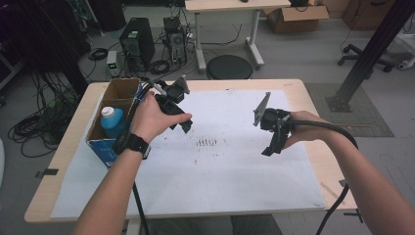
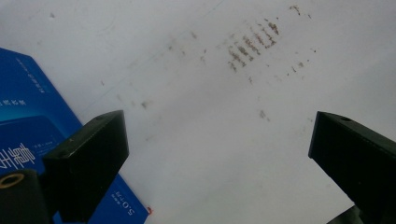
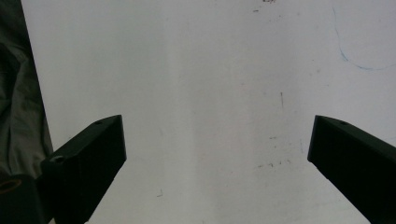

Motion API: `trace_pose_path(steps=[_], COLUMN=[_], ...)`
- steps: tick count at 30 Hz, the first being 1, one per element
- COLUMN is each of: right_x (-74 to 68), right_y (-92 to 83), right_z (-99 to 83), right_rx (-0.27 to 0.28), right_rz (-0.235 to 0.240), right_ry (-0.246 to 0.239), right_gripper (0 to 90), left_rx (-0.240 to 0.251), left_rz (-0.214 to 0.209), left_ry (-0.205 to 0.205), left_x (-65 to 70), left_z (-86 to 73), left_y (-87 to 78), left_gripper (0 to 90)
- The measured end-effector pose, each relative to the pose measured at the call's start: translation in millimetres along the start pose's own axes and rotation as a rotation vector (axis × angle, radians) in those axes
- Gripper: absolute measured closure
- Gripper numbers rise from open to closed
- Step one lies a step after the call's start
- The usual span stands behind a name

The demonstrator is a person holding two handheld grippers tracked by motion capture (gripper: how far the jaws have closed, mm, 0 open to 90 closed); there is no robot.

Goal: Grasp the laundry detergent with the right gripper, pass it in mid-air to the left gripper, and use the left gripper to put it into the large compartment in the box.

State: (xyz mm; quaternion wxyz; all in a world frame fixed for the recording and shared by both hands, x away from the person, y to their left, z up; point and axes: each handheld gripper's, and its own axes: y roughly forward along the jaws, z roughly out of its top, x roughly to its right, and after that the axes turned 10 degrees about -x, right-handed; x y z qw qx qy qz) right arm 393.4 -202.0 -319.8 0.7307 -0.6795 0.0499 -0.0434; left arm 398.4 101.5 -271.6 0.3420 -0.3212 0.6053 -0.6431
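Note:
My left gripper (image 1: 185,126) hovers over the white sheet (image 1: 220,166) just right of a blue cardboard box (image 1: 113,117). Its jaws stand wide apart in the left gripper view, with bare paper and brown smudges (image 2: 252,44) between them; the left gripper (image 2: 217,140) is open and holds nothing. The box's blue side (image 2: 28,126) shows at the left of that view. My right gripper (image 1: 270,149) hangs over the right half of the sheet, pointing down. In the right gripper view the right gripper (image 3: 217,140) is open too, with plain white paper (image 3: 210,93) under it.
The open-topped box holds a blue bottle with a white cap (image 1: 111,120) and stands at the table's left edge. A patch of brown marks (image 1: 206,142) lies mid-sheet. Beyond the wooden table (image 1: 313,147) are a computer tower (image 1: 137,41), cables, a round stool (image 1: 230,67) and a black post (image 1: 372,49).

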Motion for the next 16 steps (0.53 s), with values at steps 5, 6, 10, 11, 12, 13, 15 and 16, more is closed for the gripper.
trace_pose_path(steps=[5, 6, 10, 11, 12, 13, 15, 16], right_x=[-1.0, -1.2, -2.1, -2.6, -2.8, -3.3, -3.4, -3.3], right_y=[0.0, -0.2, -0.7, -0.7, -0.7, -0.7, -0.5, -0.2], right_z=[0.6, 0.6, 0.7, 0.8, 0.9, 1.1, 1.0, 0.9], right_rx=[-0.004, -0.005, -0.003, -0.004, -0.006, -0.006, -0.003, -0.004], right_rz=[0.000, 0.000, 0.000, 0.000, 0.002, 0.002, 0.003, 0.002], right_ry=[-0.004, -0.003, -0.002, -0.003, -0.007, -0.007, -0.005, -0.005], right_gripper=[4.2, 4.2, 4.2, 4.2, 4.3, 4.3, 4.4, 4.3], left_rx=[-0.004, -0.003, -0.001, -0.003, -0.001, 0.000, -0.001, 0.001], left_rz=[-0.001, 0.001, -0.001, 0.000, -0.002, -0.002, -0.001, -0.002], left_ry=[0.001, 0.005, 0.009, 0.010, 0.011, 0.010, 0.011, 0.010], left_x=[1.4, 1.5, 2.7, 2.9, 3.4, 3.4, 3.6, 3.2], left_z=[0.2, 0.1, -0.5, -0.6, -0.7, -0.8, -1.1, -1.2], left_y=[0.7, 0.6, 0.3, 0.1, 0.3, 0.3, 0.3, 0.5], left_gripper=[5.5, 5.5, 5.5, 5.5, 5.5, 5.5, 5.5, 5.5])
